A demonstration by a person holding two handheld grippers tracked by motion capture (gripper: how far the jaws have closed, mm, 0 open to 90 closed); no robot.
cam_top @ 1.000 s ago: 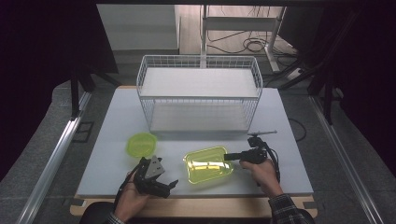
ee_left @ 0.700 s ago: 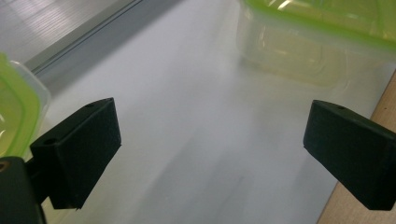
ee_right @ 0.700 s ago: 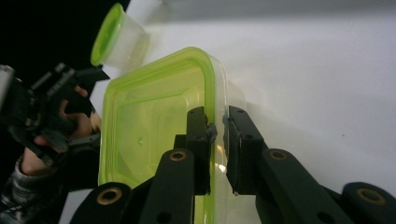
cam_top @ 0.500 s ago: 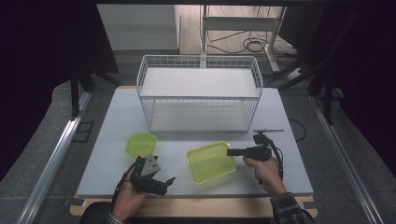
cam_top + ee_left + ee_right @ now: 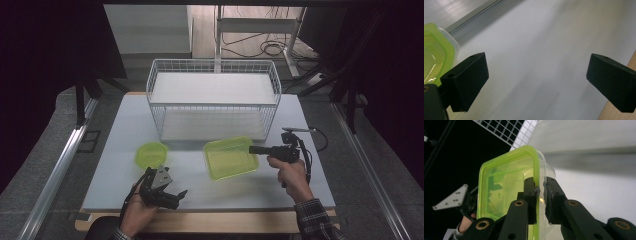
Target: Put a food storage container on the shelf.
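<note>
A large yellow-green clear container (image 5: pixel 227 159) hangs tilted above the white table, in front of the wire basket. My right gripper (image 5: pixel 252 149) is shut on its right-hand rim. In the right gripper view the two pads (image 5: pixel 530 192) pinch the container's (image 5: pixel 506 185) thin wall and lip between them, midway at my right gripper (image 5: pixel 539 190). My left gripper (image 5: pixel 177 199) rests near the table's front edge, jaws wide apart with nothing between them. In the left gripper view my left gripper (image 5: pixel 536 72) faces bare table, and a small green container (image 5: pixel 435 50) sits beyond its left jaw.
A white wire basket (image 5: pixel 212 63) stands at the back middle of the white table (image 5: pixel 120 130). The small green container (image 5: pixel 150 154) lies just behind the left hand. A cable (image 5: pixel 320 137) trails from the right gripper. A wooden strip (image 5: pixel 240 220) borders the table's front.
The right hand has risen with the large container, which has left the table, tilted, and come closer to the basket. The left hand has stayed put.
</note>
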